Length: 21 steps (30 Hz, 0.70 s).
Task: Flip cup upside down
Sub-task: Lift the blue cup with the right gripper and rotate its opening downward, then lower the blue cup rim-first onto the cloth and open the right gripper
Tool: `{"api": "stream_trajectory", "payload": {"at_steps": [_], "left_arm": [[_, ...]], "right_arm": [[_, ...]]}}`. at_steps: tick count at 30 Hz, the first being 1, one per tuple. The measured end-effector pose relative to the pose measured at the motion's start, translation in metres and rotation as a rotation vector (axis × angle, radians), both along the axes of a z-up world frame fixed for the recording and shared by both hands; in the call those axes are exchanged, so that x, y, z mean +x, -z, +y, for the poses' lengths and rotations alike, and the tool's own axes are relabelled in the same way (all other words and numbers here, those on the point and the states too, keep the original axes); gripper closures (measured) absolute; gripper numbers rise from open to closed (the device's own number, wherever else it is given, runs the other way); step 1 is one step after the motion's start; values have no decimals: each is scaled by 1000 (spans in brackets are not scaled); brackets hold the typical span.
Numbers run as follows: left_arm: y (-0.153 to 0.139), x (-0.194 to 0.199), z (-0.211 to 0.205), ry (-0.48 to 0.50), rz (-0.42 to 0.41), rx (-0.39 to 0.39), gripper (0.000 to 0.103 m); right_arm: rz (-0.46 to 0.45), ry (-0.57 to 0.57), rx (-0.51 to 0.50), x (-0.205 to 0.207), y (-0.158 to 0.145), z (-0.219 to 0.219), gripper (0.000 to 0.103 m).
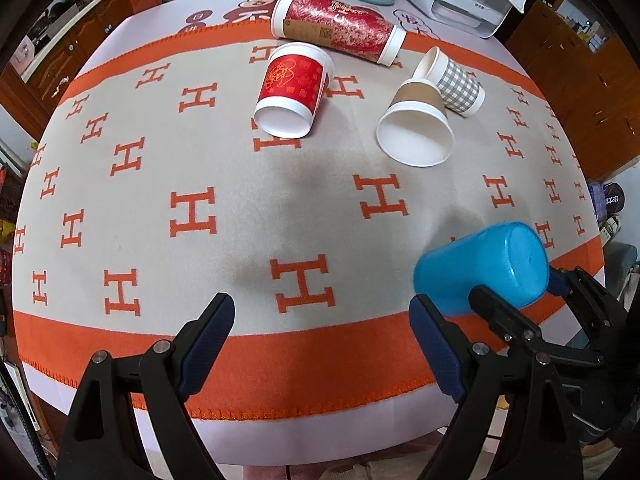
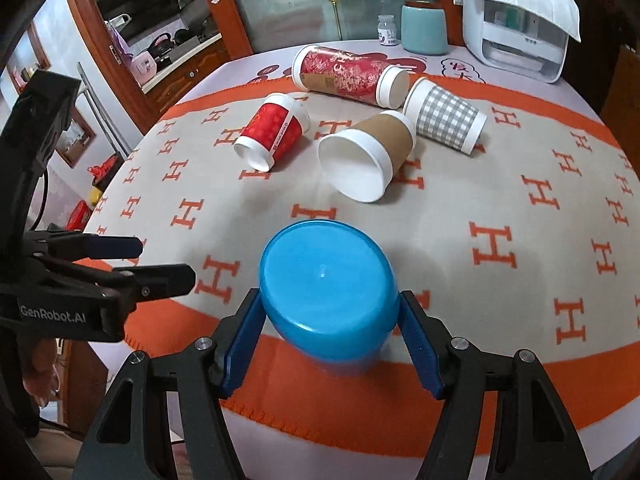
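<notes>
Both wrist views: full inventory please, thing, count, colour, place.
blue cup: 1, blue plastic, near edge of the table, base facing the right camera, clamped by the right tool
red cup: 1, red with white rims, lying on its side mid-table, left
brown cup: 1, brown sleeve, white rim, on its side mid-table, mouth toward the cameras
checked cup: 1, grey-white check, on its side behind the brown cup
tall red cup: 1, red patterned, on its side, far side
teal container: 1, teal, upright, far edge
small bottle: 1, clear with label, beside the teal container
white appliance: 1, white, far right
blanket: 1, grey with orange H pattern, covering the table
left tool: 1, black with blue pads, open
right tool: 1, shut on blue cup
</notes>
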<state>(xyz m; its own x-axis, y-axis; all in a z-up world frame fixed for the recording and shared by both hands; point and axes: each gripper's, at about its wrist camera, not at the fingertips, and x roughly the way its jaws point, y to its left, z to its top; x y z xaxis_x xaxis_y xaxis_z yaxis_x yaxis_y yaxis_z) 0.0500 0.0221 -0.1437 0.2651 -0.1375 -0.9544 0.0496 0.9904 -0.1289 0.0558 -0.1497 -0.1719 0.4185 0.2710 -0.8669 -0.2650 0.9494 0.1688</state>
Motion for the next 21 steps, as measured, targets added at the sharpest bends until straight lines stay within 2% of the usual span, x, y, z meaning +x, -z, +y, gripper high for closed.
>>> {"api": "stream_trajectory", "payload": {"at_steps": [12, 15, 18, 21], "left_arm": [[-14, -12, 1, -57, -41, 41, 12], [-15, -14, 0, -62, -42, 33, 12], [-16, -18, -2, -60, -42, 28, 12], [-17, -21, -3, -56, -43, 23, 12]], "right_arm": [[83, 20, 63, -12, -8, -19, 34], [63, 21, 77, -19, -13, -23, 34], [4, 5, 105, -25, -21, -25, 38], [-19, -13, 82, -26, -25, -20, 38]]}}
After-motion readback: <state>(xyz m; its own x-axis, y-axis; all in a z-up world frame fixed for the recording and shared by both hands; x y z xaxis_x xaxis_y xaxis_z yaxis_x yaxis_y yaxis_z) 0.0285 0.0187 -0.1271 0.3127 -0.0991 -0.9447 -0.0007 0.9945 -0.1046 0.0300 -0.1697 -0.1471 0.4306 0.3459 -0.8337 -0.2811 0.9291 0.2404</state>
